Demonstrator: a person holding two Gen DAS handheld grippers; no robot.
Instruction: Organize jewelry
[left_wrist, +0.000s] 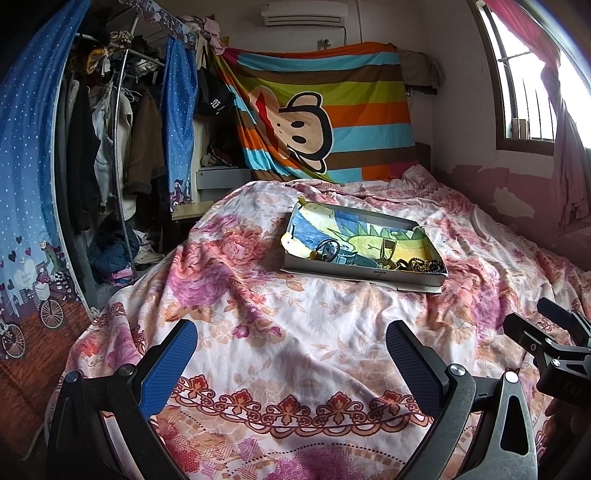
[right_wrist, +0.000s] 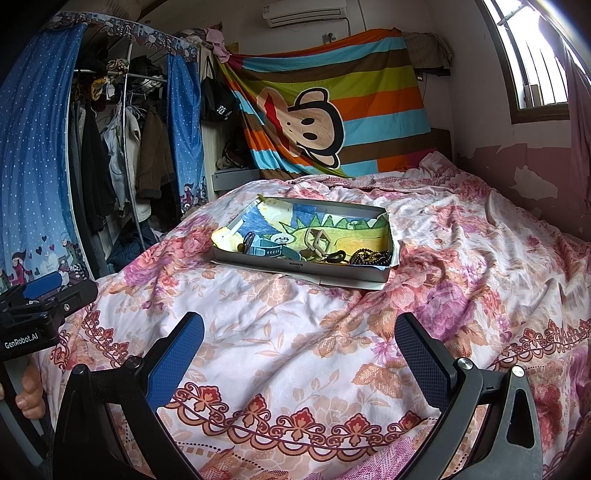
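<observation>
A shallow grey box (left_wrist: 360, 274) (right_wrist: 299, 266) lined with a colourful drawing lies on the floral bedspread, ahead of both grippers. In it lie a blue watch (right_wrist: 266, 250) (left_wrist: 345, 257), dark bead bracelets (right_wrist: 371, 256) (left_wrist: 428, 265), a black ring-shaped piece (right_wrist: 335, 256) and a tan angular piece (right_wrist: 318, 240). My left gripper (left_wrist: 290, 349) is open and empty, low over the bedspread in front of the box. My right gripper (right_wrist: 299, 345) is open and empty, also short of the box. Each gripper's body shows at the edge of the other's view.
The floral bedspread (right_wrist: 332, 332) covers the whole bed. A striped monkey-print sheet (right_wrist: 325, 110) hangs at the head. A clothes rack with blue curtains (right_wrist: 122, 147) stands at the left. A window (left_wrist: 532, 92) is at the right.
</observation>
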